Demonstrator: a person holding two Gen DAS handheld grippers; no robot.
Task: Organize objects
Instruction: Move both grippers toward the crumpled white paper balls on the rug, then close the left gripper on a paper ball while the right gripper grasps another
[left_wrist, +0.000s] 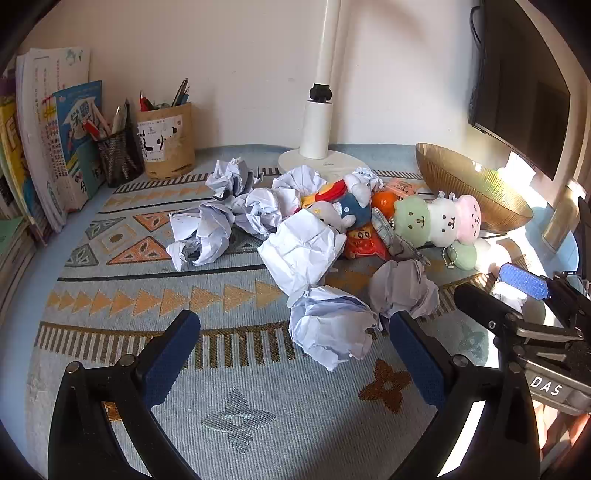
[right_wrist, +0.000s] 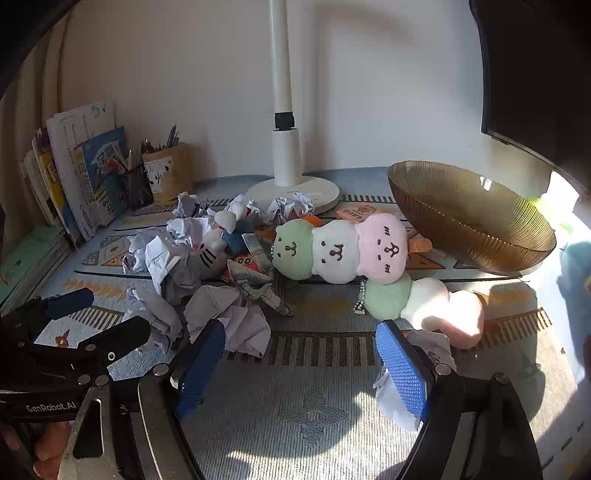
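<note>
Both hand-held grippers, left (left_wrist: 291, 350) & right (right_wrist: 301, 363), wide open, holding nothing; paper wads (left_wrist: 328, 332) & plush toys (right_wrist: 336, 251) heaped mid-bench, bowl (right_wrist: 476, 236) alongside, prob. for sorting.

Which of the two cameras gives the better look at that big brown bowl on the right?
The right wrist view. There the brown bowl shows whole, with its ribbed inside and full rim, beside the pastel plush toy. In the left wrist view the bowl sits farther off, and sun glare washes out its right side.
</note>
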